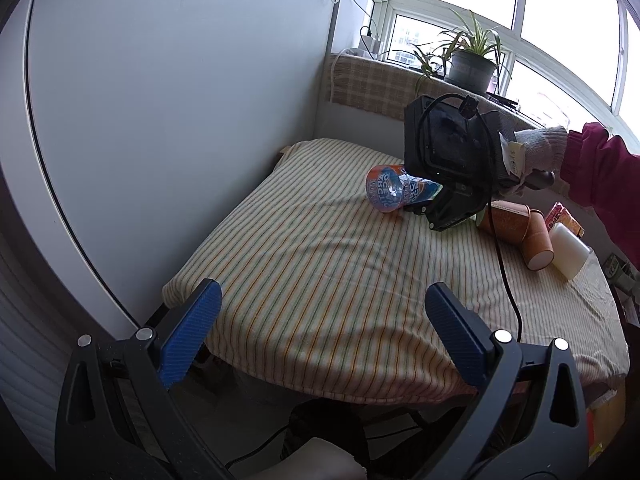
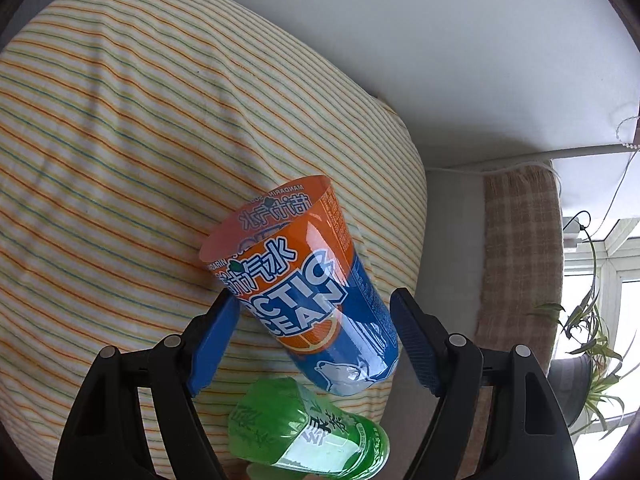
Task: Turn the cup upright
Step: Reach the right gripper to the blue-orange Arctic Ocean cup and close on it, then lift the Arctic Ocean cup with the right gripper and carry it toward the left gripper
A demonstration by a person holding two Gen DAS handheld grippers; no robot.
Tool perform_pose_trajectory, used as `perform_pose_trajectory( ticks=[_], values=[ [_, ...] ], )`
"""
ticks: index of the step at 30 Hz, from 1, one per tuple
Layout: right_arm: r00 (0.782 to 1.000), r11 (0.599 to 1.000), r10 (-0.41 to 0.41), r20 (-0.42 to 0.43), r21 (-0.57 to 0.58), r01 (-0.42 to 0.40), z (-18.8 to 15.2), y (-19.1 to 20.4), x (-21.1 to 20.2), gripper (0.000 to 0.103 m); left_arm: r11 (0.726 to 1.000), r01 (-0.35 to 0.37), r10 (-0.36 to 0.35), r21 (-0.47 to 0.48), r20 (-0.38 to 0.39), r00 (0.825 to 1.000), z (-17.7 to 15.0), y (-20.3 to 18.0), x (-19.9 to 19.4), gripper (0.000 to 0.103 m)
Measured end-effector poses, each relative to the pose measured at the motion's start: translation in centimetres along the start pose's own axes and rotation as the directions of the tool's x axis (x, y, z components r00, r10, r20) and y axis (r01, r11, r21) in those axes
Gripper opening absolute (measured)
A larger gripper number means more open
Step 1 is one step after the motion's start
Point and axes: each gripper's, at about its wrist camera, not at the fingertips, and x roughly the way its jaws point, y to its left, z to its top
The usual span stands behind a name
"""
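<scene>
An orange and blue "Arctic Ocean" cup (image 2: 312, 292) lies on its side on the striped cloth (image 2: 120, 140). My right gripper (image 2: 314, 340) is open with its blue pads on either side of the cup, not pressing it. In the left wrist view the same cup (image 1: 390, 192) lies mid-table with the right gripper (image 1: 448, 204) reaching it from the right. A green cup (image 2: 308, 428) lies on its side just below. My left gripper (image 1: 320, 328) is open and empty over the table's near edge.
Two brown paper cups (image 1: 524, 232) and a white cup (image 1: 568, 250) lie at the table's right. A white wall panel (image 1: 180, 100) borders the left. A potted plant (image 1: 470, 66) stands on the checked sill behind. A cable (image 1: 508, 280) trails across the cloth.
</scene>
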Motion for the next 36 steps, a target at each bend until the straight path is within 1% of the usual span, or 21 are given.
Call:
perform_pose_trajectory(
  ticks=[3,7,11,14,15,18,23,25,28,30,33,35,36],
  values=[
    [1.000,1.000,0.002,-0.007,-0.009,-0.002,0.6,-0.1,1.0,0.074,1.000,-0.006,0.006,-0.006,0.003,1.000,0.2,0.3,0.0,0.103],
    [1.000,1.000,-0.015,0.012,-0.009,0.016,1.4,-0.4,1.2,0.064,1.000,-0.015,0.015,-0.017,0.002,1.000,0.3,0.7,0.1,0.103],
    [0.997,0.998,-0.013,0.072,0.062,0.008,2.2,-1.6,0.0,0.062,1.000,-0.023,0.023,-0.021,0.003,1.000,0.2,0.9,0.1,0.103],
    [0.991,0.990,0.000,0.131,0.136,-0.018,2.7,-2.7,-1.4,0.060,0.999,-0.026,0.027,-0.024,0.007,1.000,0.2,1.1,0.0,0.103],
    [0.988,0.985,0.007,0.154,0.169,-0.033,2.8,-3.0,-2.1,0.058,0.999,-0.028,0.028,-0.024,0.010,1.000,0.2,1.2,0.0,0.103],
    [0.973,0.959,0.038,0.227,0.266,-0.100,2.8,-4.1,-4.0,0.058,0.999,-0.032,0.032,-0.018,0.020,0.999,0.3,1.2,-0.3,0.103],
    [0.937,0.902,0.053,0.344,0.385,-0.193,1.7,-4.3,-8.4,0.058,1.000,-0.030,0.030,-0.008,0.035,0.999,0.4,0.9,-0.5,0.103],
    [0.918,0.868,0.062,0.390,0.433,-0.243,0.6,-4.3,-10.0,0.058,1.000,-0.024,0.024,-0.002,0.042,0.999,0.6,0.6,-0.7,0.103],
    [0.901,0.790,0.055,0.431,0.532,-0.303,-1.8,-4.0,-12.2,0.058,1.000,-0.013,0.012,0.014,0.055,0.998,0.8,-0.1,-0.9,0.103],
    [0.884,0.713,0.051,0.464,0.603,-0.358,-4.1,-3.6,-14.0,0.058,1.000,-0.009,0.007,0.024,0.063,0.998,0.9,-0.6,-0.9,0.103],
    [0.875,0.602,0.024,0.484,0.692,-0.400,-7.5,-2.2,-16.1,0.058,0.999,0.006,-0.008,0.033,0.065,0.998,1.1,-1.3,-0.5,0.103],
    [0.868,0.524,0.002,0.496,0.739,-0.423,-10.1,-1.4,-17.0,0.058,0.999,0.040,-0.041,0.027,0.031,0.999,1.2,-1.6,0.4,0.103],
    [0.867,0.470,-0.002,0.498,0.766,-0.439,-11.6,-0.8,-17.4,0.058,0.997,0.071,-0.071,0.015,0.005,0.997,1.1,-1.7,1.0,0.103]
  ],
)
